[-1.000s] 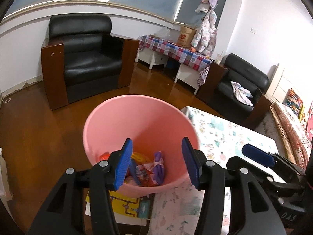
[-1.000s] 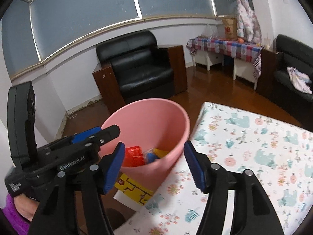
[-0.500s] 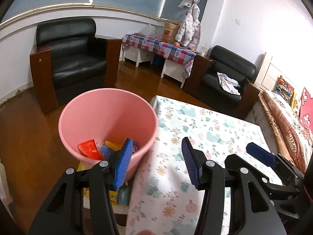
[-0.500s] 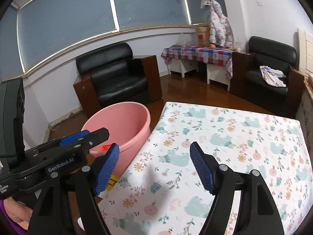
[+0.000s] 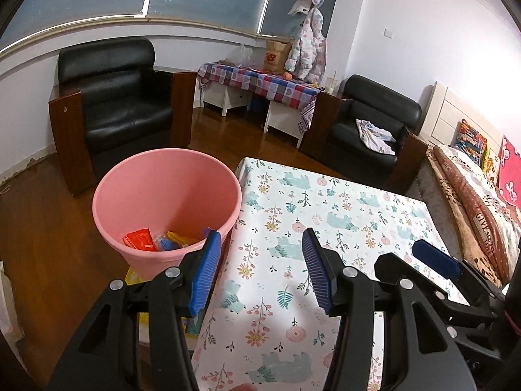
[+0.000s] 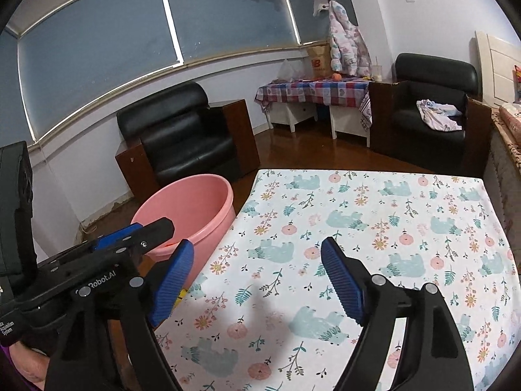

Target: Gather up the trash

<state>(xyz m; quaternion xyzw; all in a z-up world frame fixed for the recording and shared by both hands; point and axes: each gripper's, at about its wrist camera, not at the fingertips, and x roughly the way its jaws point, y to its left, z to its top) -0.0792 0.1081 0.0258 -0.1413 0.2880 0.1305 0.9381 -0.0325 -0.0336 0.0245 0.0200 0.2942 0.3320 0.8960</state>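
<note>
"Robot.AI" on the left tool (image 6: 146,280), "GIVE" on a blanket (image 5: 482,224) (rest unclear), "NB" logo on a paper bag (image 5: 275,57)

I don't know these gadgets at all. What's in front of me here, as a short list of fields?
Bin: pink bucket beside the table, on the floor side
Bin contents: red and yellow-blue wrappers
Table: floral tablecloth, no trash visible on it
Left gripper: open, nothing between its pads
Right gripper: jaws opening, nothing between them
Background: black armchair
</note>
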